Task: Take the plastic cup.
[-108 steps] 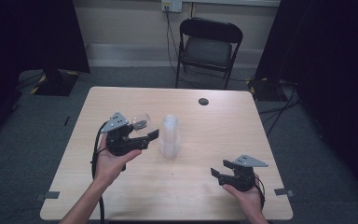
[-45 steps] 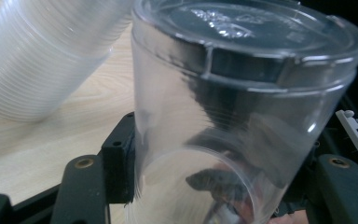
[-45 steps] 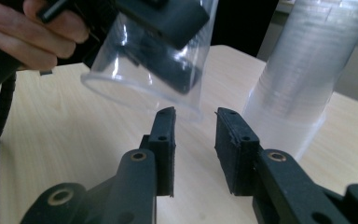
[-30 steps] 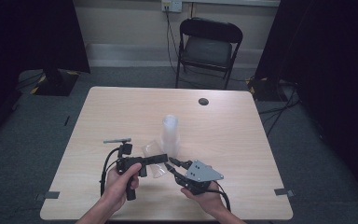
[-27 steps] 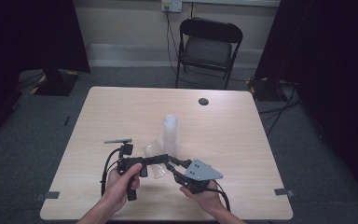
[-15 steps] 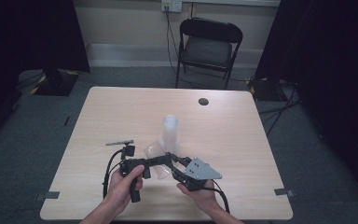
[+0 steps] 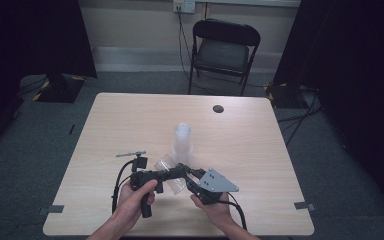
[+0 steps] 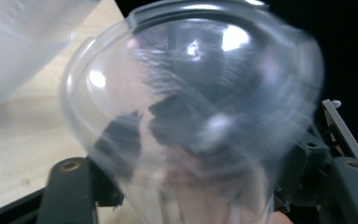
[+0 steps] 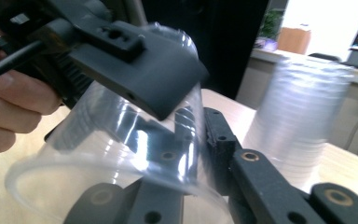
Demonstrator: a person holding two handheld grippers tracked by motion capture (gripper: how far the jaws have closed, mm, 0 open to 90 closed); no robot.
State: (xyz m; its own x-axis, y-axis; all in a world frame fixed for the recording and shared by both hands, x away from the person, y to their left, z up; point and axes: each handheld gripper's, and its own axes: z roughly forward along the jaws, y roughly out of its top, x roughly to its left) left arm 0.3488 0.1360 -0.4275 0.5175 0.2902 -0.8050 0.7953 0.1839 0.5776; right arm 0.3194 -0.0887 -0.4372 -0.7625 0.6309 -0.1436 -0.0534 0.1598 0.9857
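In the high view, the left gripper (image 7: 172,175) and the right gripper (image 7: 187,176) meet near the front edge of the light wooden table (image 7: 130,125), both at a single clear plastic cup (image 7: 167,172) lying on its side between them. Just behind it stands a tall stack of clear plastic cups (image 7: 182,142), upright and near the table's middle. A small dark round disc (image 7: 218,108) lies well apart, toward the far edge, with a black folding chair (image 7: 223,50) beyond.

In the left gripper view, the single cup (image 8: 191,121) sits bottom-first against the camera, between the jaws, which press on its sides.

In the right gripper view, the cup's open rim (image 9: 98,186) faces the camera; the left gripper's jaw lies across the cup's wall. The right gripper's jaws are partly closed on the cup's rim, one inside, one outside. The stack (image 9: 303,121) stands just beside.
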